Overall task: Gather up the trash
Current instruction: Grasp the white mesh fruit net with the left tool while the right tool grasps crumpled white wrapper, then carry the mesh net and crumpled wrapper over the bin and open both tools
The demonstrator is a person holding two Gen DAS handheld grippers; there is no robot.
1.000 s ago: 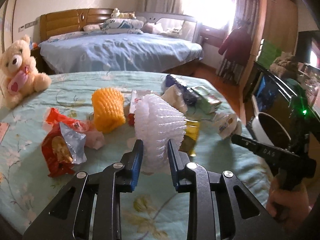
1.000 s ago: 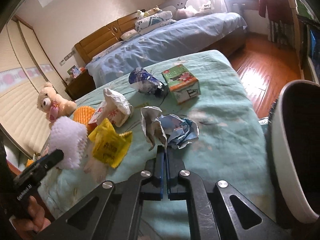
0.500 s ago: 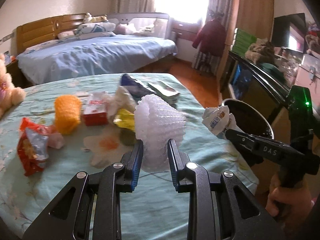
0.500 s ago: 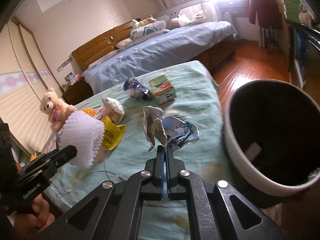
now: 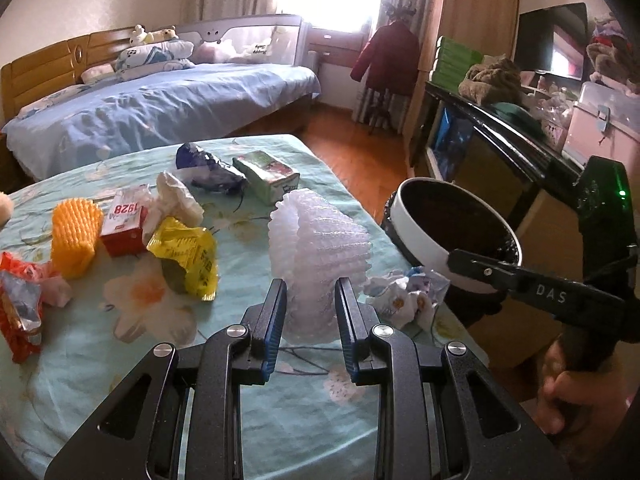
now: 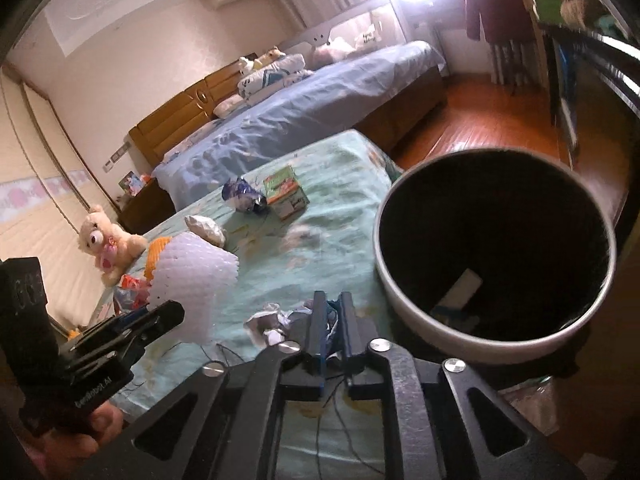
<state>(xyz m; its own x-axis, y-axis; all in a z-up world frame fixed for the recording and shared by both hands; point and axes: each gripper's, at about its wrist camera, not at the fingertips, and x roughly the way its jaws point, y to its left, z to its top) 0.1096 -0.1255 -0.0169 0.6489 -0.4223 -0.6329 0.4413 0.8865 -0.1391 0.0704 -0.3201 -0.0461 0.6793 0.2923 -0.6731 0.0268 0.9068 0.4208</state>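
My left gripper (image 5: 310, 292) is shut on a white foam fruit net (image 5: 316, 256), held upright above the green tablecloth (image 5: 248, 420); the right wrist view has the same net (image 6: 196, 276) at the left. My right gripper (image 6: 333, 304) hovers by the near rim of a white bin with a black liner (image 6: 460, 344), its jaws opening. A crumpled white and blue paper (image 6: 272, 322) lies on the cloth beneath it, free of the pads. From the left wrist view that paper (image 5: 404, 300) rests at the table's edge beside the bin (image 5: 416, 240).
More litter lies on the cloth: a yellow wrapper (image 5: 188, 256), an orange foam net (image 5: 74, 240), a red box (image 5: 124, 224), a blue wrapper (image 5: 208, 168), a green carton (image 5: 266, 176) and a red snack bag (image 5: 20, 312). A dark TV cabinet (image 5: 500, 148) stands behind the bin.
Both grippers swung right toward the bin, the left still carrying the net. The right jaws parted, and the crumpled paper they held now lies on the cloth by the bin.
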